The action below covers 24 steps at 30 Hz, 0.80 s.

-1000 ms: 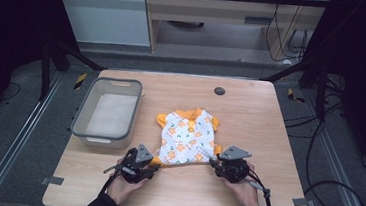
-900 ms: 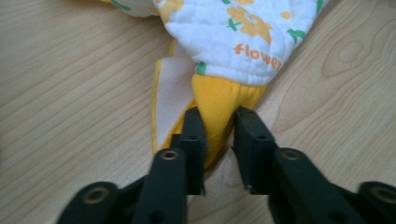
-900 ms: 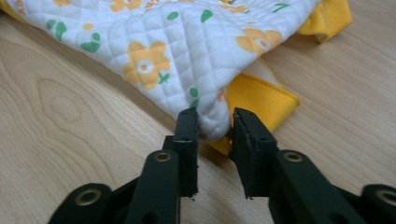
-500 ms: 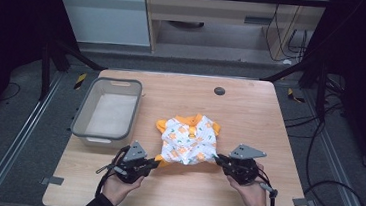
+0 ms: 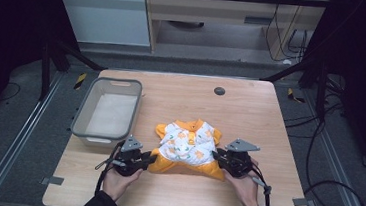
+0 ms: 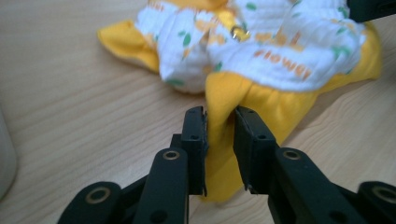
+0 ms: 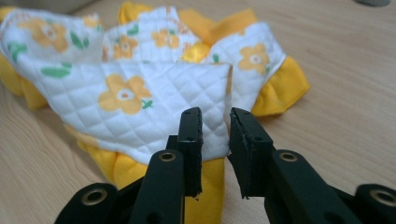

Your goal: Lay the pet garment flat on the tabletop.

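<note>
A small quilted garment [image 5: 187, 146], white with orange flowers and yellow trim, lies bunched on the wooden table [image 5: 270, 120] near its front edge. My left gripper [image 5: 148, 160] is at the garment's lower left corner. In the left gripper view, the left gripper [image 6: 219, 116] is shut on a yellow fold of the garment [image 6: 280, 60]. My right gripper [image 5: 218, 161] is at the lower right corner. In the right gripper view, the right gripper [image 7: 215, 116] is shut on the white quilted edge of the garment [image 7: 140, 102], with yellow trim below it.
A grey plastic basin [image 5: 81, 119] stands on the left half of the table, just beyond my left gripper. A small black disc [image 5: 219, 90] sits near the far edge. Bare wood extends to the right and behind the garment.
The garment lay flatter a second ago and is now bunched higher between the grippers. Both grippers stay at its lower corners; the right one drew outward, then back in a little.
</note>
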Motion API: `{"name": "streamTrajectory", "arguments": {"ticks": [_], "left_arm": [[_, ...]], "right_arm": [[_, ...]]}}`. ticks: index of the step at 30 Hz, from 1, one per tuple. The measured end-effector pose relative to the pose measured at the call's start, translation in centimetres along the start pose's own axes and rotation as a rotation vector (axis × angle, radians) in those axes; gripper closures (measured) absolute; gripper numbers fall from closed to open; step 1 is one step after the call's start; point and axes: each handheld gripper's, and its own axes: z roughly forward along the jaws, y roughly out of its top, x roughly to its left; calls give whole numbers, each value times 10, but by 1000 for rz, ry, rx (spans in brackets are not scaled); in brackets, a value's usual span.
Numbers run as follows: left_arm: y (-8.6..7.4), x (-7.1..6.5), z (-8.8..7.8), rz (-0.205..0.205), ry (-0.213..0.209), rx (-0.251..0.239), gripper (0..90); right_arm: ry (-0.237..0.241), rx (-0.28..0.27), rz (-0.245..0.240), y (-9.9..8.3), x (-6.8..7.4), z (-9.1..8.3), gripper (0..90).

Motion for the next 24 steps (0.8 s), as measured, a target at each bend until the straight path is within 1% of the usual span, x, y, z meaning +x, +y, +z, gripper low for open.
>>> {"name": "streamTrajectory", "arguments": {"ticks": [1, 2, 3, 4, 5, 7, 8, 9, 10, 12, 17, 19, 20, 21, 22, 23, 24], "left_arm": [[0, 0, 0, 0, 0, 0, 676], [-1, 0, 2, 9, 14, 7, 631], [-2, 0, 2, 11, 29, 3, 595], [-2, 0, 0, 13, 31, -1, 563], [-3, 0, -2, 14, 25, -7, 531], [-7, -1, -8, 35, 6, -32, 472], [-9, -1, -10, 43, 0, -37, 439], [-11, -2, -13, 52, 2, -41, 418], [-13, -2, -15, 60, 3, -39, 399], [-17, -3, -19, 59, 1, -34, 361], [-25, -10, -24, 81, -15, -15, 338], [-27, -14, -25, 100, -13, -6, 336], [-27, -14, -25, 100, -13, -6, 336], [-29, -17, -26, 106, -17, -3, 336], [-30, -19, -25, 110, -22, 2, 353], [-31, -22, -24, 121, -22, 15, 360], [-31, -22, -24, 121, -22, 15, 372]], "right_arm": [[3, 0, -12, -1, 1, 1, 728], [-3, -5, -31, -1, 2, 1, 711], [-8, -17, -45, -1, 3, 0, 683], [-11, -31, -48, 0, 4, -2, 663], [-5, -46, -47, 0, 5, -5, 647], [6, -70, -48, 0, 7, -10, 608], [8, -78, -49, 0, 8, -14, 581], [14, -86, -52, -1, 10, -17, 557], [22, -89, -61, -2, 11, -20, 541], [26, -96, -82, -5, 14, -26, 500], [56, -82, -74, -20, 16, -37, 433], [56, -61, -70, -28, 16, -38, 422], [56, -61, -70, -28, 16, -38, 422], [54, -46, -71, -32, 16, -38, 418], [54, -16, -65, -41, 16, -38, 419], [56, -6, -64, -43, 15, -37, 421], [62, 7, -58, -46, 16, -36, 425]]}}
